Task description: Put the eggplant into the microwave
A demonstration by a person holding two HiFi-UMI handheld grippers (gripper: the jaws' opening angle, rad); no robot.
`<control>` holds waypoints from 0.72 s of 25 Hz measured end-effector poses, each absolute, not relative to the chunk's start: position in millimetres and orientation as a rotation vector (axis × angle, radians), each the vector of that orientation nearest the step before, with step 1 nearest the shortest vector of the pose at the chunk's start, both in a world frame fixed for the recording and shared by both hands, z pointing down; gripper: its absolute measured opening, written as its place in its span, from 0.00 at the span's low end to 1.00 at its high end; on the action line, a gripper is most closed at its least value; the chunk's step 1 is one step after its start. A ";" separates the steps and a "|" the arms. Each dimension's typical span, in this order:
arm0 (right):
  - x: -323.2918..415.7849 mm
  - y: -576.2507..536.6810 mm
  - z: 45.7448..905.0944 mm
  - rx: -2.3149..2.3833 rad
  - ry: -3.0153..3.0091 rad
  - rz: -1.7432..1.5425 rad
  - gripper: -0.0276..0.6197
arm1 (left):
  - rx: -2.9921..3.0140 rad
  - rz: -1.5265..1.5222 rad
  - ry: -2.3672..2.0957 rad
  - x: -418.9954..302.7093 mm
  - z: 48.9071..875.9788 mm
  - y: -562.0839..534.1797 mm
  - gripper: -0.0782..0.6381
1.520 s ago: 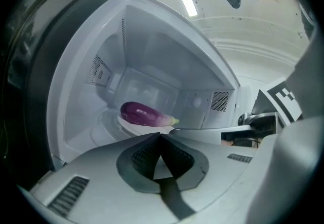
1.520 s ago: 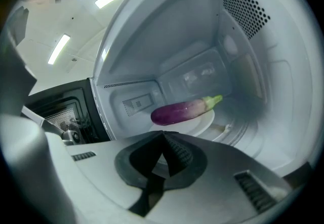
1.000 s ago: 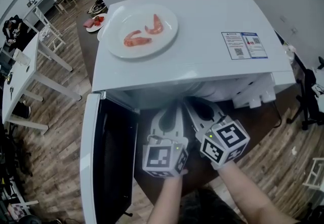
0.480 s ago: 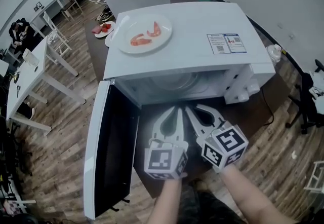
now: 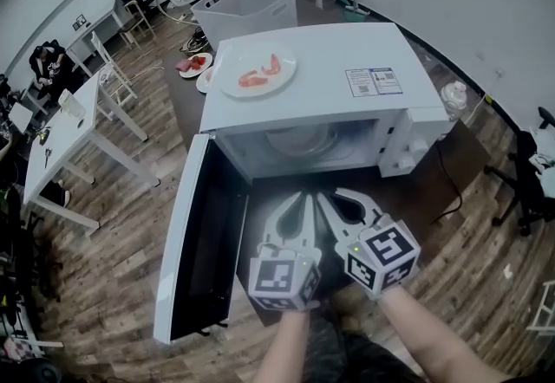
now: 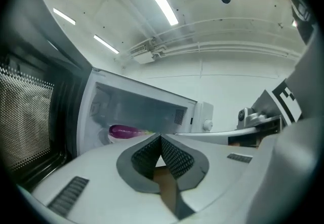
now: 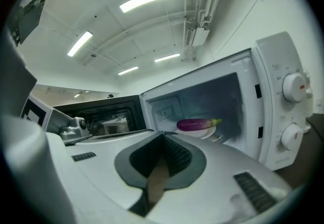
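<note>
The purple eggplant point(image 7: 197, 124) lies on a white plate point(image 7: 203, 133) inside the white microwave point(image 5: 329, 82); the left gripper view also catches the eggplant point(image 6: 124, 131). The microwave door point(image 5: 195, 243) hangs wide open to the left. In the head view the eggplant is hidden in the cavity. My left gripper point(image 5: 305, 197) and right gripper point(image 5: 323, 197) sit side by side in front of the opening, outside it and pointing at it. Both are shut with nothing between their pads point(image 6: 172, 154) point(image 7: 174, 156).
A plate with shrimp point(image 5: 257, 74) rests on the microwave's top. Behind stand a white bin point(image 5: 247, 9) and a small plate of red food point(image 5: 195, 65). White tables point(image 5: 78, 121) are at the left. The control knobs point(image 7: 296, 86) sit right of the opening.
Both grippers have drawn back from the microwave opening, still shut and empty. The head view has pulled away too, so the microwave looks smaller and farther.
</note>
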State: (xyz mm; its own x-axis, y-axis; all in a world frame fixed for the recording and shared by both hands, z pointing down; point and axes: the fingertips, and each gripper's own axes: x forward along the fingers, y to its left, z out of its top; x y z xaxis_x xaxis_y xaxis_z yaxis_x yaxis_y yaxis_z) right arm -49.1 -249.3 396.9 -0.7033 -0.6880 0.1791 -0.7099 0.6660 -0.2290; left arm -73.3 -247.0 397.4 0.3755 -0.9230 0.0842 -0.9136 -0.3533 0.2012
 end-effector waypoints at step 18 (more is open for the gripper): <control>-40.5 -198.5 361.5 1.090 -2.820 0.433 0.04 | 2.369 -0.114 -1.568 -60.2 367.5 -195.5 0.11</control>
